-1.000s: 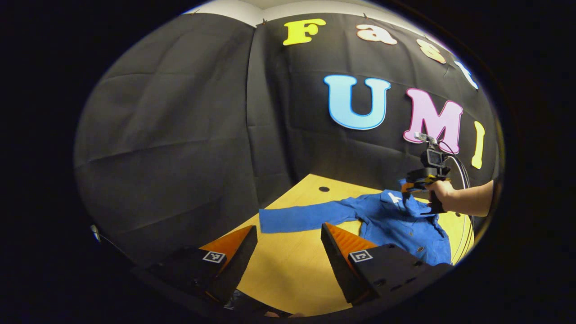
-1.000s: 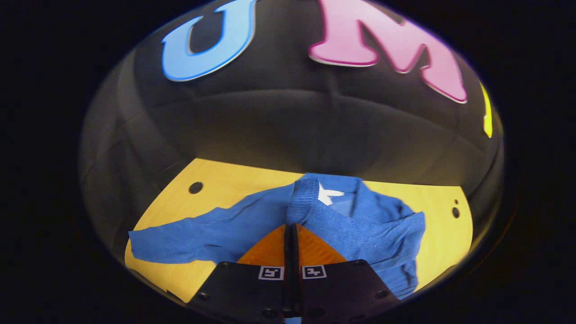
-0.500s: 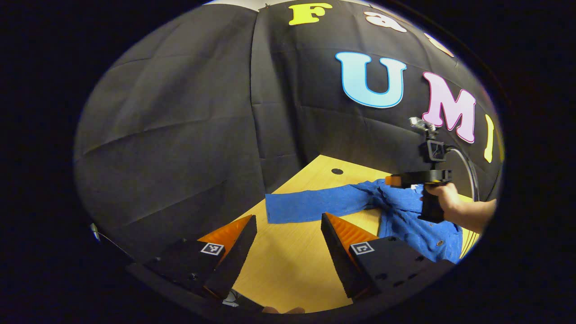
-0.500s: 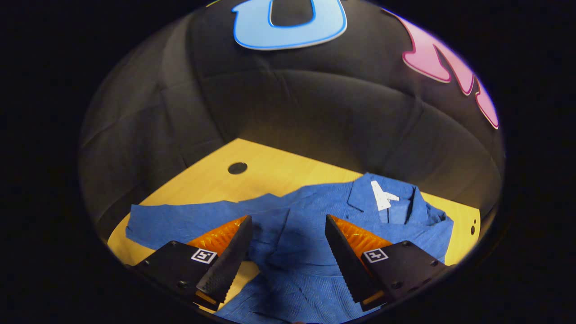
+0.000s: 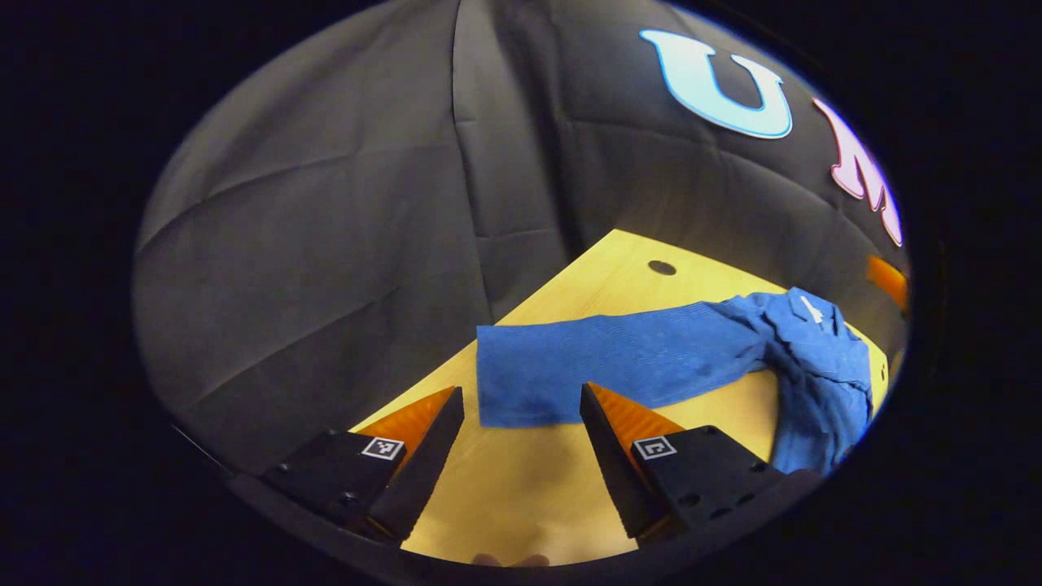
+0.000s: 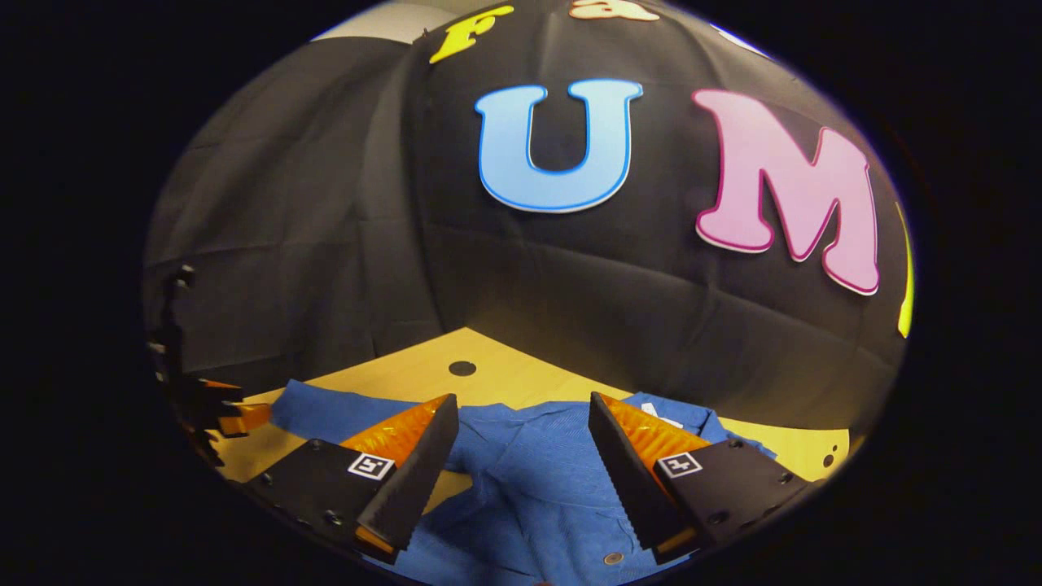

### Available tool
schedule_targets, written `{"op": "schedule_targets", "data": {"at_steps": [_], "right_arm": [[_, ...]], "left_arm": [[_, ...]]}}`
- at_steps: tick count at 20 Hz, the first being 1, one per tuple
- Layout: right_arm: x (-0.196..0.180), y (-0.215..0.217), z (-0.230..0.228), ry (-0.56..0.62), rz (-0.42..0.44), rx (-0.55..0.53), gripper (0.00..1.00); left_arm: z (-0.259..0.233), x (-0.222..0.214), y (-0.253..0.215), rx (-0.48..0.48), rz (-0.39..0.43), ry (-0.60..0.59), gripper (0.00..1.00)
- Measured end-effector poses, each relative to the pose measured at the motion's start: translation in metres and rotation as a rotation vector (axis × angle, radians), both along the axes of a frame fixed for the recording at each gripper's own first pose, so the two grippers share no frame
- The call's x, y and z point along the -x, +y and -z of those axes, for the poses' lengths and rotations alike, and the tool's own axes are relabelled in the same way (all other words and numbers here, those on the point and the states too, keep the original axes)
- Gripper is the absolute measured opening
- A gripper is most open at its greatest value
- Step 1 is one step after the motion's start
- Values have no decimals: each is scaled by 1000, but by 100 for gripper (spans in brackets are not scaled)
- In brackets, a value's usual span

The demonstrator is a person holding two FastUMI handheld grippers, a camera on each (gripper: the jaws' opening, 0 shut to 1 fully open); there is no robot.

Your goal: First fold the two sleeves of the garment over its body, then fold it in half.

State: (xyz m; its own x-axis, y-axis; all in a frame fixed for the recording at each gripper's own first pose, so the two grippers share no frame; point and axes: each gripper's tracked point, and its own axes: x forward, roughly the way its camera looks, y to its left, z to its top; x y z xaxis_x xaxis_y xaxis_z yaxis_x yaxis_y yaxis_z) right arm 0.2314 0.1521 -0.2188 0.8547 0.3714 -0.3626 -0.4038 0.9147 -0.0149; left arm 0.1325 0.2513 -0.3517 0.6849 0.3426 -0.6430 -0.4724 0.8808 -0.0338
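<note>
A blue buttoned garment (image 5: 814,358) lies on the yellow wooden table (image 5: 521,496). One sleeve (image 5: 602,362) stretches flat toward me in the left gripper view, its cuff end just beyond my left gripper (image 5: 521,407), which is open above the table. In the right gripper view my right gripper (image 6: 521,411) hangs open over the garment's body (image 6: 529,496), with nothing between its fingers. A white neck label (image 6: 655,409) peeks out behind the right finger. The sleeve (image 6: 326,407) runs off to the left there, where the left gripper (image 6: 216,407) shows at the edge.
The black cloth wall (image 5: 326,228) closes the table's far and left sides. A round hole (image 5: 661,267) sits in the tabletop near the back edge. Bare wood (image 5: 505,505) lies in front of the cuff.
My right gripper let go of the garment, opened and drew back and up. My left gripper moved closer to the outstretched sleeve's cuff, staying open.
</note>
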Motion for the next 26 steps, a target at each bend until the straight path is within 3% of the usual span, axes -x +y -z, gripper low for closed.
{"op": "schedule_targets", "data": {"at_steps": [5,9,11,14,16,20,23,26], "right_arm": [[38,-35,7,-14,4,10,100],[57,-70,15,14,27,18,100],[61,-87,18,31,51,10,100],[60,-111,20,38,94,-3,100],[61,-128,18,36,120,-8,100],[60,-161,16,23,170,-12,100],[63,-186,19,34,198,-3,100],[65,-211,20,33,231,12,100]], "left_arm": [[31,-20,6,63,-27,77,85],[30,-25,3,45,-35,66,84],[28,-36,-3,40,-9,59,73],[28,-48,-14,54,-3,51,31],[26,-51,-16,78,-25,55,14],[17,-51,-20,185,-67,24,0],[0,-55,-26,140,-66,12,0],[-43,-82,-65,122,-5,-66,0]]}}
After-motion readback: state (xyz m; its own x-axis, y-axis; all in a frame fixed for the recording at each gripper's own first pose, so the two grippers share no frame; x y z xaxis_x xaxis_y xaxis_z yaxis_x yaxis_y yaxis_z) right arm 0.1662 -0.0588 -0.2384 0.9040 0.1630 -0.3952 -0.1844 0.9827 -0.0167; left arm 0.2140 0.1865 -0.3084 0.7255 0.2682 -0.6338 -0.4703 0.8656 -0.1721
